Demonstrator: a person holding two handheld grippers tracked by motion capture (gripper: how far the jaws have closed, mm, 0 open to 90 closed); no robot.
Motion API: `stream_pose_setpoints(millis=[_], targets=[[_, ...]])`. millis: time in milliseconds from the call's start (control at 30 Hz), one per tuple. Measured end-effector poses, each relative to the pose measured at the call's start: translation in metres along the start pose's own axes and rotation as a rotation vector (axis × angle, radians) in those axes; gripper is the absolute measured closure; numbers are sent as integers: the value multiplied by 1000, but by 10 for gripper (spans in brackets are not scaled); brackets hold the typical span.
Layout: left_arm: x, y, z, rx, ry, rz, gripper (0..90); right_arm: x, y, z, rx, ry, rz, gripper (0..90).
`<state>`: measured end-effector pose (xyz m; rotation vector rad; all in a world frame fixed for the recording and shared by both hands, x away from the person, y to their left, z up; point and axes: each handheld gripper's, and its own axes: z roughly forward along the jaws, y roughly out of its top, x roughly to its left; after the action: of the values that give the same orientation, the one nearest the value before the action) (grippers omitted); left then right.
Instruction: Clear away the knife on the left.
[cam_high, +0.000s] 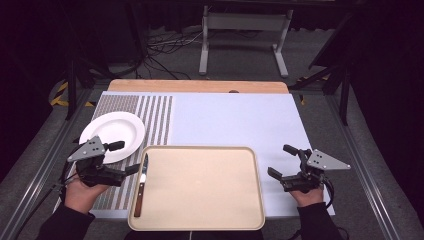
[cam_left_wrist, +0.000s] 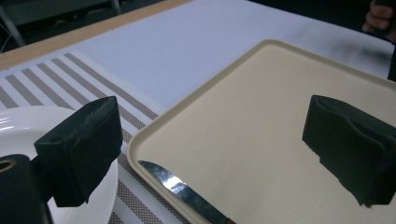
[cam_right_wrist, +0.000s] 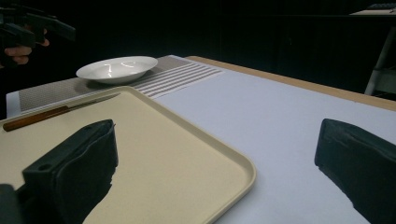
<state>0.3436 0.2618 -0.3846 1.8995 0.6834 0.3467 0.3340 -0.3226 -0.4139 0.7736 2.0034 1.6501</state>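
Dark room w/ cables on the floor behind; my counter (cam_high: 200, 86) carries a pale blue mat (cam_high: 235, 122) and a striped placemat (cam_high: 155, 117). Beige tray (cam_high: 200, 186) sits at 6 o'clock, a wood-handled knife (cam_high: 141, 186) lying along its 9 o'clock edge, blade toward 12. White plate (cam_high: 114, 134) rests on the placemat at approx 10 o'clock. Left hand-held gripper (cam_high: 124, 157) hovers betw. plate and tray, released, jaws wide. Right hand-held gripper (cam_high: 282, 161) hovers at 3 o'clock of the tray, also released, nothing betw. its jaws.
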Motion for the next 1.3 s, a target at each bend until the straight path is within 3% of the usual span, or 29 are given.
stream_pose_setpoints(millis=[200, 367, 433, 567, 833, 1133, 1167, 1300], targets=[[14, -17, -18, -127, 7, -25, 56, 0, 0, 0, -7, -6, -8, 2], [25, -29, -29, -182, -5, -39, 54, 0, 0, -1, -9, -5, -13, 2], [29, -34, -33, -199, 13, -30, 50, 0, 0, -1, -9, -6, -14, 2], [34, -44, -40, -212, 36, 1, 46, 1, 0, -1, -9, -6, -17, 2], [46, -64, -47, -228, 94, -8, 29, 1, 0, 0, -5, -9, -20, 2], [57, -84, -43, -223, 76, -22, 23, -1, -3, -1, -11, -16, -22, 2], [58, -87, -42, -216, 68, -38, 23, -2, -3, -1, -11, -16, -24, 2], [59, -89, -40, -193, 56, -30, 22, -3, -5, -1, -12, -19, -22, 2]])
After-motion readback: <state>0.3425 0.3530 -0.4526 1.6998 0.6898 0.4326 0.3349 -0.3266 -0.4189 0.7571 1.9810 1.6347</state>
